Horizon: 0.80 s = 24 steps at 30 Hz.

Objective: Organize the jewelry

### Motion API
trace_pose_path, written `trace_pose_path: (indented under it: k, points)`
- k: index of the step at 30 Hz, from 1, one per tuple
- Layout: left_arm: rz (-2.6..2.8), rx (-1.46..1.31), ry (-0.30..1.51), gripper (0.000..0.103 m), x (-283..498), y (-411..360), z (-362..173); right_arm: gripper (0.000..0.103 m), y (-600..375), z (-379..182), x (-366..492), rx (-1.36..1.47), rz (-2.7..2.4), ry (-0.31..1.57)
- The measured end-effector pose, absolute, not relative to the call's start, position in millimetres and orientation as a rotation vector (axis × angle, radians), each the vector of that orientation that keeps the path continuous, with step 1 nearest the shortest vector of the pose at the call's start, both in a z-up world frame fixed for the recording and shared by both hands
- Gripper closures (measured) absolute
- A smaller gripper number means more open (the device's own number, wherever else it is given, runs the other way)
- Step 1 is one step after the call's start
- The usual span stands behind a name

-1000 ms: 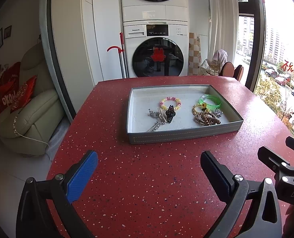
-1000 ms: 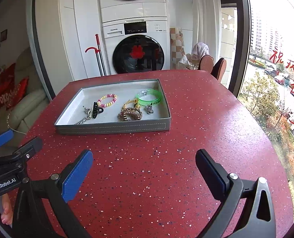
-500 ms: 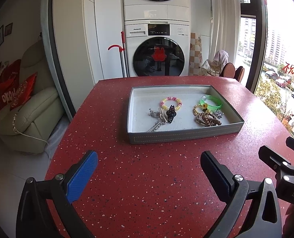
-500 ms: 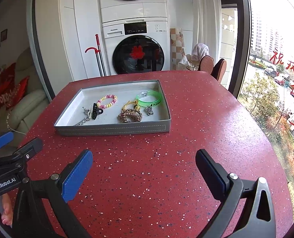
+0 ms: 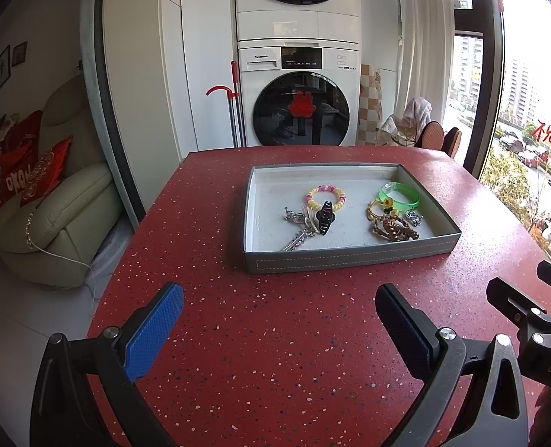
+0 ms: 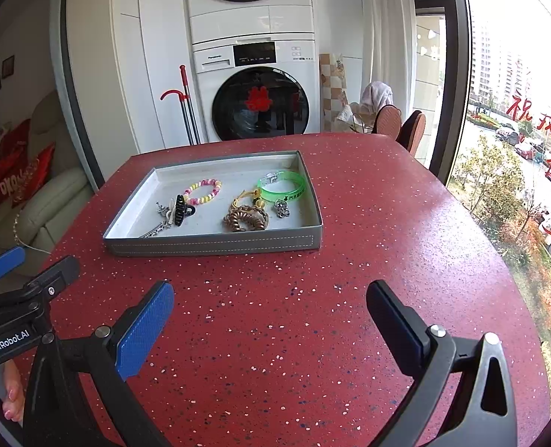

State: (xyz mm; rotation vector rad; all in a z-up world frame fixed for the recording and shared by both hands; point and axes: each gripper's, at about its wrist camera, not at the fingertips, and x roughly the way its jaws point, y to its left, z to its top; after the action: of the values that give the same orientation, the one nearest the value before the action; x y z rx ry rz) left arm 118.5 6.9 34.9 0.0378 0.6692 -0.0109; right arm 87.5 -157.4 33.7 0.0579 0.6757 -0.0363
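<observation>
A grey tray sits on the red speckled table. In it lie a pink-and-yellow bead bracelet, a black hair claw, a silver chain, a green bangle and a brown coiled band. My left gripper is open and empty, short of the tray. My right gripper is open and empty, also short of the tray.
The red table ends at the left above a cream sofa. A washing machine stands behind it and a window is at the right. The other gripper shows at each view's edge.
Both views have shifted very slightly; the tray and jewelry have not moved and both grippers stay open.
</observation>
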Motion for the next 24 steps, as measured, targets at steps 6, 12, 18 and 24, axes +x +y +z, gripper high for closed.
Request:
trace_pose_path:
  k: [6,12,18,24]
  points:
    - [-0.008,0.045,0.667,0.000,117.3,5.9,35.0,0.000,-158.1,33.7,87.4,0.060,-0.035,0.675]
    - [-0.011,0.044,0.676,0.000,117.5,5.4,32.6,0.000,-158.0,33.7,87.4,0.059,-0.036,0.675]
    - [-0.012,0.045,0.678,0.000,117.0,4.8,31.7,0.000,-158.0,33.6,87.2,0.059,-0.036,0.675]
    - [-0.013,0.043,0.681,0.000,116.7,4.1,31.4,0.000,-158.0,33.7,87.4,0.060,-0.036,0.675]
